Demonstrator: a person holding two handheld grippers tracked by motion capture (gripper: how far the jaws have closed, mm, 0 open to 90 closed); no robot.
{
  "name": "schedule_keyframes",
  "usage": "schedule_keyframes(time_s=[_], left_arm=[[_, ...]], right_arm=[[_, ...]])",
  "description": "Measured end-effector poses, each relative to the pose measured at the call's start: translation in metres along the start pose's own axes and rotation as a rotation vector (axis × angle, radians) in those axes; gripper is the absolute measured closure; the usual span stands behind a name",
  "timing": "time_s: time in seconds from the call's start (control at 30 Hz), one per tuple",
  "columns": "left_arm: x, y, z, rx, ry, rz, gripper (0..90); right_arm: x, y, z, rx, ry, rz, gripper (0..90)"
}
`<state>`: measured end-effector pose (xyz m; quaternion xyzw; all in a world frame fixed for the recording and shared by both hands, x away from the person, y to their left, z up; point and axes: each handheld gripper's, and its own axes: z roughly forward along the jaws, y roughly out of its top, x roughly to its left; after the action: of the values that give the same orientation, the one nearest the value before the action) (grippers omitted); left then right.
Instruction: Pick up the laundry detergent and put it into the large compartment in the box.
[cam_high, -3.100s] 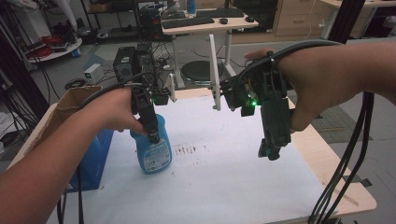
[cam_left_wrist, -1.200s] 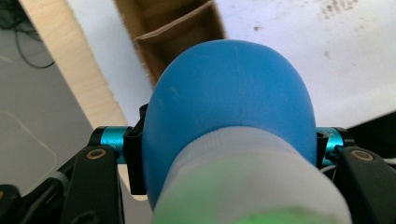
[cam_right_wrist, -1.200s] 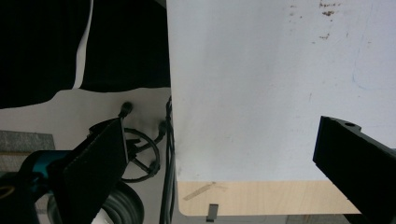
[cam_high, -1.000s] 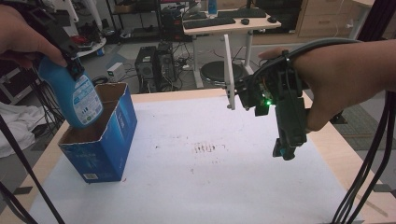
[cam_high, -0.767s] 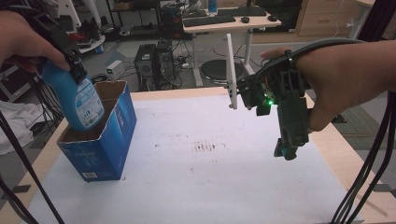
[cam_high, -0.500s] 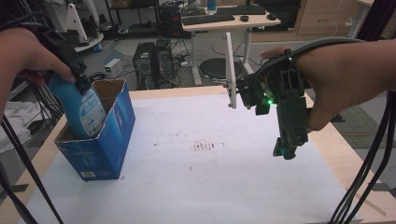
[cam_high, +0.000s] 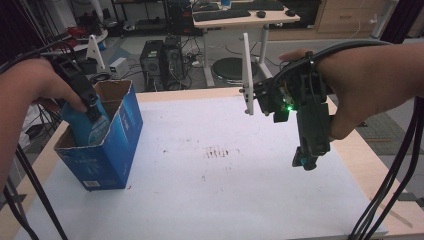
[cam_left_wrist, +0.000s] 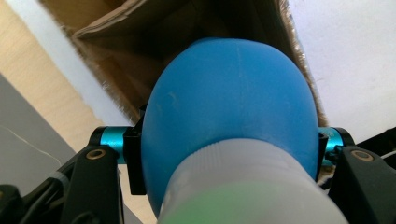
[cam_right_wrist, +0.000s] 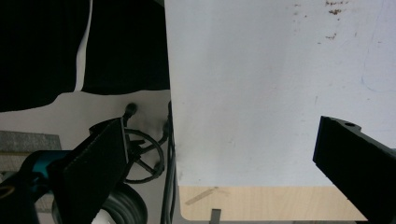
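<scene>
A blue bottle (cam_high: 86, 129) with a pale cap hangs partly inside an open blue cardboard box (cam_high: 107, 155) at the table's left. My left gripper (cam_high: 93, 113) is shut on the bottle's shoulder. In the left gripper view its two jaws press on either side of the bottle (cam_left_wrist: 229, 102), with the box's brown inside (cam_left_wrist: 140, 42) below. My right gripper (cam_high: 306, 161) hovers over the right part of the white table sheet (cam_high: 215, 190) and points down. In the right gripper view the right gripper (cam_right_wrist: 219, 154) stands open, with nothing between its jaws.
Brown stains (cam_high: 220, 151) mark the middle of the sheet. A white upright bracket (cam_high: 246, 75) stands at the table's far edge. Behind are a desk with a keyboard (cam_high: 222, 14) and a computer tower (cam_high: 162, 55) on the floor. Cables (cam_high: 395, 175) hang at the right.
My left gripper has come down with the blue bottle, from above the box to partly inside it. The right gripper has stayed where it was.
</scene>
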<state>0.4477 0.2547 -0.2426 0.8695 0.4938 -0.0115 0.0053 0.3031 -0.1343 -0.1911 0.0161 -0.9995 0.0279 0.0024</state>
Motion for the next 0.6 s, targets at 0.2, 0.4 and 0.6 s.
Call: schedule_keyframes(time_s=[0.2,0.4,0.6], left_arm=[[-0.001,0.001,0.014,0.002,0.001,0.106,38.6],[0.000,0.003,0.024,0.019,0.002,0.178,38.6],[0.000,0.003,0.032,0.022,0.000,0.236,38.6]], right_arm=[[-0.002,0.000,0.003,0.005,0.007,0.001,2.0],[-0.001,0.001,0.002,0.013,0.010,0.014,2.0],[-0.002,0.001,0.003,0.007,0.010,0.011,2.0]])
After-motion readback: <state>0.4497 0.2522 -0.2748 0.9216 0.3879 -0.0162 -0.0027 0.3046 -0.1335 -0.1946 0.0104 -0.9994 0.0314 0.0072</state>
